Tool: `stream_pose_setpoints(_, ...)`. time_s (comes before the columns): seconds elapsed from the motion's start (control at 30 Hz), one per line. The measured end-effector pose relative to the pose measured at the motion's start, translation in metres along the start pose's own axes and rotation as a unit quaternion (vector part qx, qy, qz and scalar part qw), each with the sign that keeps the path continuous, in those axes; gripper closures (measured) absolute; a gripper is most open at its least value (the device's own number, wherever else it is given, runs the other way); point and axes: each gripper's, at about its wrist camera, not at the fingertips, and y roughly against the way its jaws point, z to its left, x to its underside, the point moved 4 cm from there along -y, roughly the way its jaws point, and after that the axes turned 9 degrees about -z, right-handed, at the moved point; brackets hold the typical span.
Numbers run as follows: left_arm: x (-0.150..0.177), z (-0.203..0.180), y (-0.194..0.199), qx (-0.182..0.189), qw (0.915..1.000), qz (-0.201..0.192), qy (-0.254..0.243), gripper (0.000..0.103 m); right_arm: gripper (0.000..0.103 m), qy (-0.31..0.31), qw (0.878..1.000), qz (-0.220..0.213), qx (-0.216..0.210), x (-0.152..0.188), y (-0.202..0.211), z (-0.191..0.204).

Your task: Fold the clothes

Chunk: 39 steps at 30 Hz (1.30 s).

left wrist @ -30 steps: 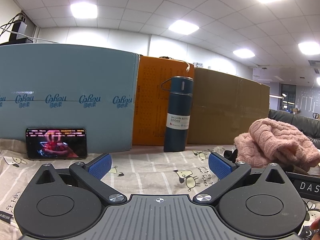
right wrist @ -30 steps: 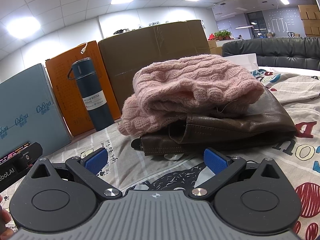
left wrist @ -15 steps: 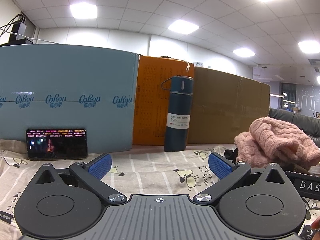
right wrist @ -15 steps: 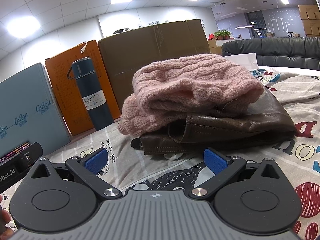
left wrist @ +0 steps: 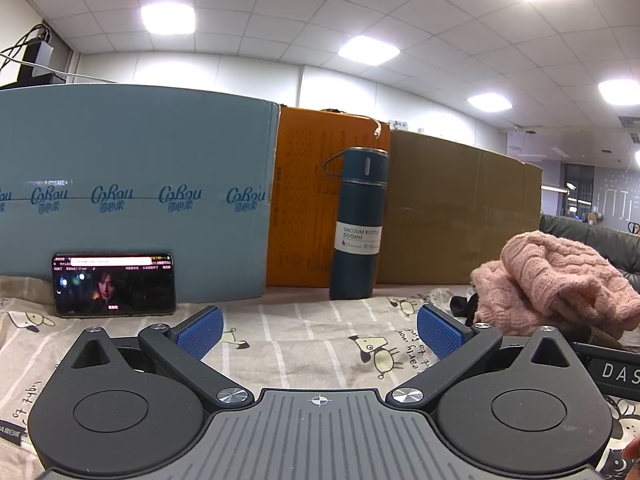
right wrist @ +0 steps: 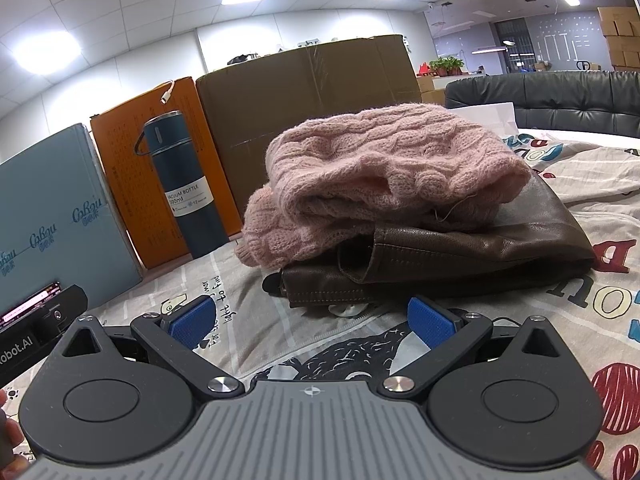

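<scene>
A printed cartoon bedsheet (right wrist: 580, 184) covers the whole work surface. Along its far edge, from nine o'clock to two o'clock in the left wrist view, three large boxes stand side by side: a pale blue printed carton (left wrist: 132, 196), an orange carton (left wrist: 304, 208) and a plain brown cardboard box (left wrist: 460, 216).

In the right wrist view a folded brown leather jacket (right wrist: 460, 252) lies on the sheet at twelve to two o'clock, just beyond the tool. A crumpled pink cable-knit sweater (right wrist: 380, 168) rests on top of it, overhanging the jacket's left side. From the left wrist view the same sweater (left wrist: 560, 276) sits at three o'clock.

A tall dark blue vacuum bottle with a white label (left wrist: 359, 224) stands upright at twelve o'clock, in front of the orange carton. A black smartphone with a lit screen (left wrist: 114, 285) leans on its long edge against the blue carton at ten o'clock.

The left tool (left wrist: 320, 330) sits low over the sheet, blue-padded jaws spread wide and empty. The right tool (right wrist: 312, 322) likewise has its jaws wide apart, holding nothing, just short of the jacket's near edge.
</scene>
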Motion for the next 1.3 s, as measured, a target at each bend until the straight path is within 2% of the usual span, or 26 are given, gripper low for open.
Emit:
stream_pose_setpoints(0.87, 0.001, -0.003, -0.001, 0.001, 1.0000, 0.004, -0.003, 0.000, 0.000, 0.005, 1.000, 0.008, 0.002, 0.001, -0.001, 0.001)
stream_pose_setpoints(1.0, 0.004, -0.007, -0.005, 0.010, 0.9995, 0.027, -0.010, 0.000, 0.000, 0.016, 1.000, 0.021, 0.016, 0.002, -0.003, 0.000)
stream_pose_setpoints(1.17, 0.018, -0.015, -0.016, 0.028, 0.9935, 0.108, -0.021, 0.000, 0.000, 0.042, 0.995, 0.062, 0.062, 0.008, -0.004, -0.009)
stream_pose_setpoints(1.3, 0.022, -0.015, -0.017, 0.032, 0.9920, 0.121, -0.017, 0.000, 0.000, 0.037, 0.993, 0.085, 0.078, 0.013, -0.005, -0.021)
